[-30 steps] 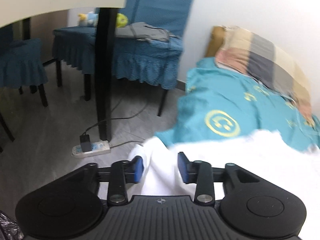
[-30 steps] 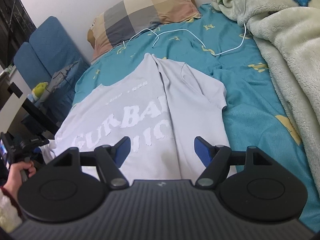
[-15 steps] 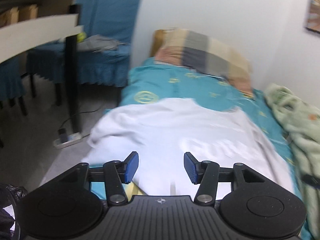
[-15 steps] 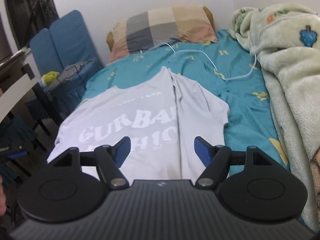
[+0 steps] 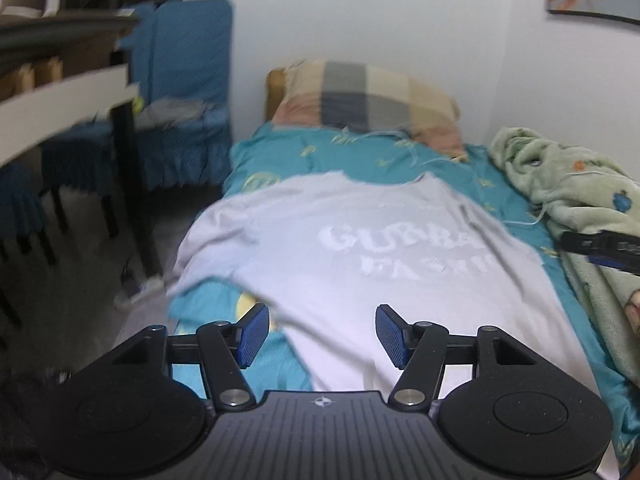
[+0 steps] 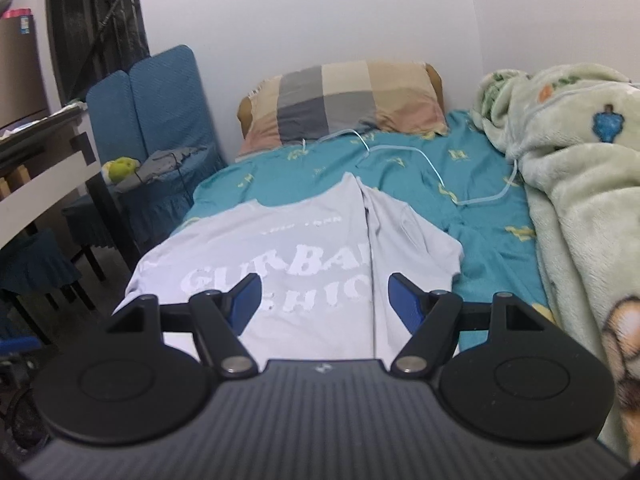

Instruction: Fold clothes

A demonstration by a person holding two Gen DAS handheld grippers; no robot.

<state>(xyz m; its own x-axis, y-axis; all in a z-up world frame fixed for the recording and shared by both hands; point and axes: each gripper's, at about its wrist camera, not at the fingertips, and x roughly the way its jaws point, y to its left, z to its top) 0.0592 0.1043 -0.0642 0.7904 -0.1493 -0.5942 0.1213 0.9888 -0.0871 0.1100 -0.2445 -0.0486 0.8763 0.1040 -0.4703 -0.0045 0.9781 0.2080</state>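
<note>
A pale grey T-shirt [image 5: 360,248] with white lettering lies spread on the teal bed sheet [image 5: 360,160]; its right side is folded over along a lengthwise crease. My left gripper [image 5: 320,336] hovers above the shirt's near hem, its jaws opening, nothing between the blue pads. In the right wrist view the same T-shirt [image 6: 304,256] lies ahead, and my right gripper [image 6: 324,300] stands open above its lower part, holding nothing. The right gripper shows as a dark shape at the right edge of the left wrist view.
A checked pillow [image 6: 344,100] sits at the bed's head, with a white cable [image 6: 432,168] across the sheet. A green fleece blanket [image 6: 568,184] is heaped along the right. Blue-covered chairs [image 6: 160,128] and a table [image 6: 36,184] stand left of the bed.
The left gripper swung from the bed's left edge, where its jaws were around the shirt's sleeve, to face the whole shirt, jaws wider and empty. The right gripper rose and levelled a little.
</note>
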